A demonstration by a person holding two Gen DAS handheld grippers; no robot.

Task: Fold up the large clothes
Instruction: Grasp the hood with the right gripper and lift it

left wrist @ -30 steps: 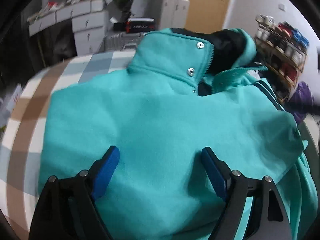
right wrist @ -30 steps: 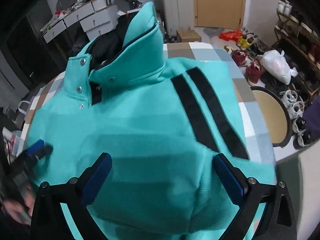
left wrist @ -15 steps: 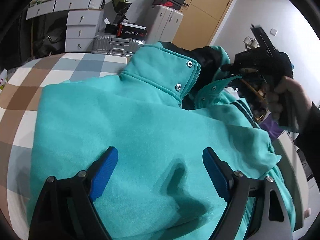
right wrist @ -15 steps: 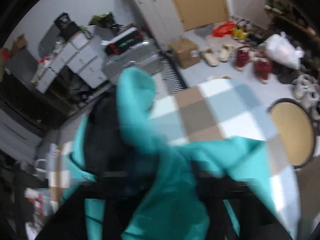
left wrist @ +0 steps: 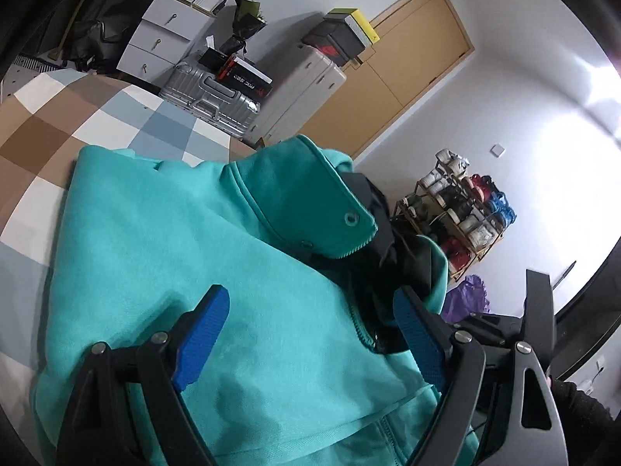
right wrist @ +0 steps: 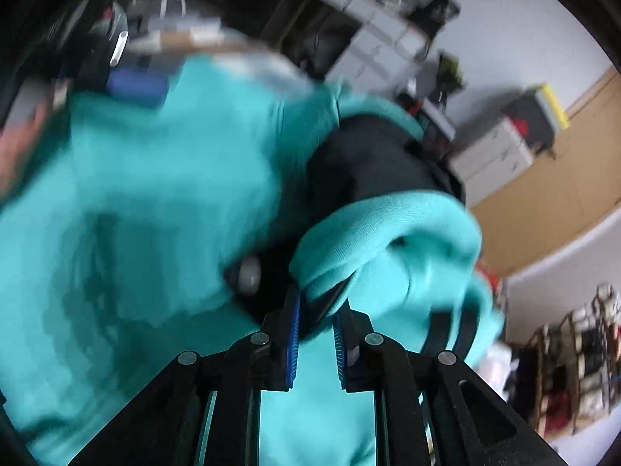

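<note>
Right gripper [right wrist: 314, 312] newly clamped on jacket [left wrist: 163, 256] collar [right wrist: 388, 233].

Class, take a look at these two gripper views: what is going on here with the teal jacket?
A person is folding a teal jacket on a checked cloth, with a handheld gripper in each hand. The right gripper has just been closing, and a fold of the jacket near the collar sits between its pads, so it appears shut on the fabric. The left gripper hangs open over the jacket's front, holding nothing. The black lining shows at the open neck.
</note>
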